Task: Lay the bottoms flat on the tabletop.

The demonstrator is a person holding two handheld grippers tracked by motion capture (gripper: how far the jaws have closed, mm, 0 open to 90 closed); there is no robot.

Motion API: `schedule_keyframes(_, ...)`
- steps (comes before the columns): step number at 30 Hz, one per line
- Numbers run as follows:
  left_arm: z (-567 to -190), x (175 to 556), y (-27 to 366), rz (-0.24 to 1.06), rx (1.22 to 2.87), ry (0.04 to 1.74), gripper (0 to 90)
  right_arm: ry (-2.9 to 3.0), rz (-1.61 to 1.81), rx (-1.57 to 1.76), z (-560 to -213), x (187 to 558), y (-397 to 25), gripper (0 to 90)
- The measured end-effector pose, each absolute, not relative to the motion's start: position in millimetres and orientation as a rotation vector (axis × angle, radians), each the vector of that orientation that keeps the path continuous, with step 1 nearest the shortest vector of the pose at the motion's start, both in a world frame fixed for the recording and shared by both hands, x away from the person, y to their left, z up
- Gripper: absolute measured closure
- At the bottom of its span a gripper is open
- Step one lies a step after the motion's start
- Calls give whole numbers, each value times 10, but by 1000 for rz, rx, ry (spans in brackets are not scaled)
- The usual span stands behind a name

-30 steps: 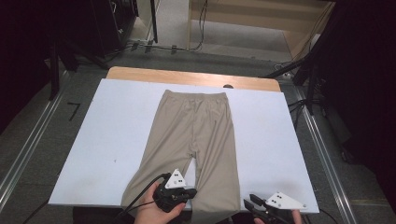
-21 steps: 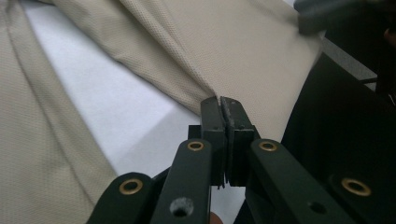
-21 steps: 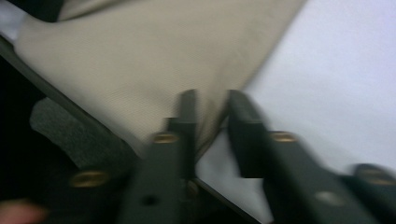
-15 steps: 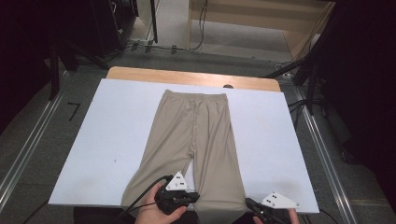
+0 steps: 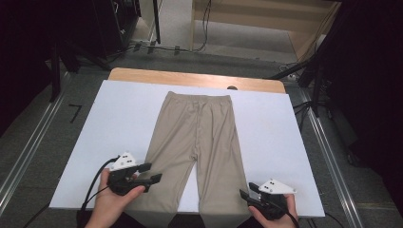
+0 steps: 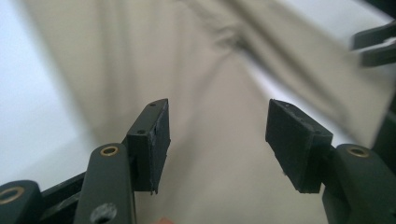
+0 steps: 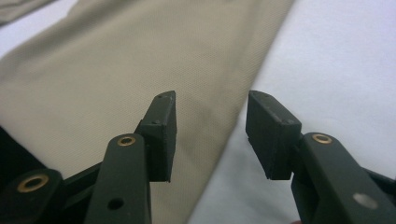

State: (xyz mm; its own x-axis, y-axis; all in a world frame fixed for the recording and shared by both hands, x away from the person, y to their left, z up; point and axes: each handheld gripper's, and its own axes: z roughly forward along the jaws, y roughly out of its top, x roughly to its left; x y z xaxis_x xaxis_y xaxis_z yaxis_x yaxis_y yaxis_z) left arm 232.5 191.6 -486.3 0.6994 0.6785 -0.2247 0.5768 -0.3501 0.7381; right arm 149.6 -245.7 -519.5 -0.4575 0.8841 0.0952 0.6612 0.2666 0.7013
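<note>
The left tool point(image 5: 151, 174) is held with its jaws spread and empty just above the outer edge of one leg of the trousers point(image 5: 199, 142), while the right tool point(image 5: 247, 195) is likewise spread and empty, with the outer edge of the other leg running between and just ahead of its jaws. The trousers are laid flat on the white bench point(image 5: 119, 118), waistband farthest from both tools and leg ends nearest. The cloth is judged light, soft and limp, so it would best be pinched at the leg edges or hems, where it can be gathered without slipping.
</note>
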Motion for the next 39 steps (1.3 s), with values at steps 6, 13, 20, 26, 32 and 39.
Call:
schedule_keyframes(6,-5027,2122,2238,187,2082,1060,375,2214,938,1399,-5217,1450,-2413,721)
schedule_keyframes(13,-5018,2003,2242,228,2136,1062,783,2246,970,1412,-5202,1450,-2451,879)
schedule_keyframes(20,-4996,1931,2353,82,2165,977,881,2252,939,1455,-5162,1289,-2726,878)
schedule_keyframes(26,-4862,2297,2325,102,2075,954,433,2245,1083,1419,-5053,1561,-2837,549)
schedule_keyframes(32,-4794,3039,2081,110,2045,966,376,2198,1121,1356,-4871,2236,-2772,477)
schedule_keyframes(39,-4857,3885,1688,133,2086,988,375,2201,1117,1356,-4811,3181,-2713,476)
